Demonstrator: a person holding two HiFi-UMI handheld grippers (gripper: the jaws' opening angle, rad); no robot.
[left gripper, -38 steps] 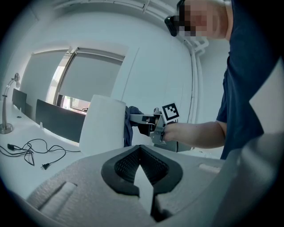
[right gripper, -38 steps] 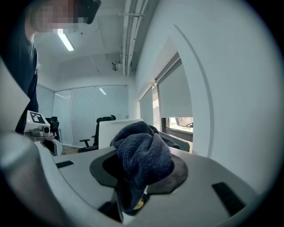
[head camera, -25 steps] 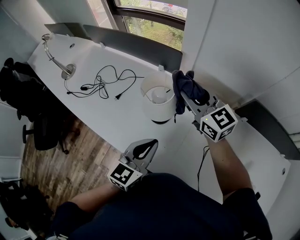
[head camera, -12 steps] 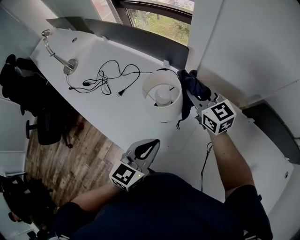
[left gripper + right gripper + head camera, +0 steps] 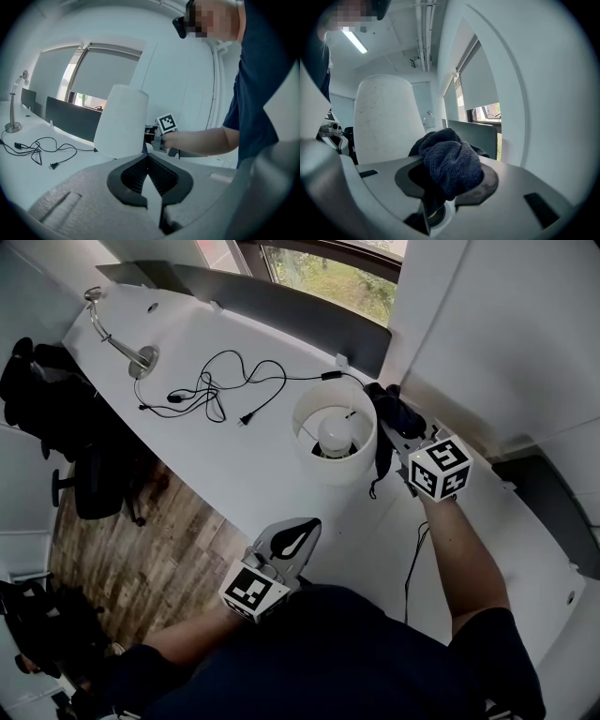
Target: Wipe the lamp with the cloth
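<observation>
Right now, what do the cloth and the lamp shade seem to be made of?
The cloth: dark blue-grey and matte, with a nubby looped pile, so likely microfibre or terry. The lamp shade: white, matte and smooth, with faint specks on its wall. It is probably fabric or stiff paper, though the look leaves that open.

Office, white desk (image 5: 234,456), partition (image 5: 281,310), office chair (image 5: 89,488)

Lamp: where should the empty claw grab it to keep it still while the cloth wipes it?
Probably the lamp shade's open top rim, on the side facing the left claw. The shade looks too wide to pinch around, but its wall is thin: come from above, one jaw inside, one outside. The cloth is at the far side, so no clash. Open that shut claw first.
</observation>
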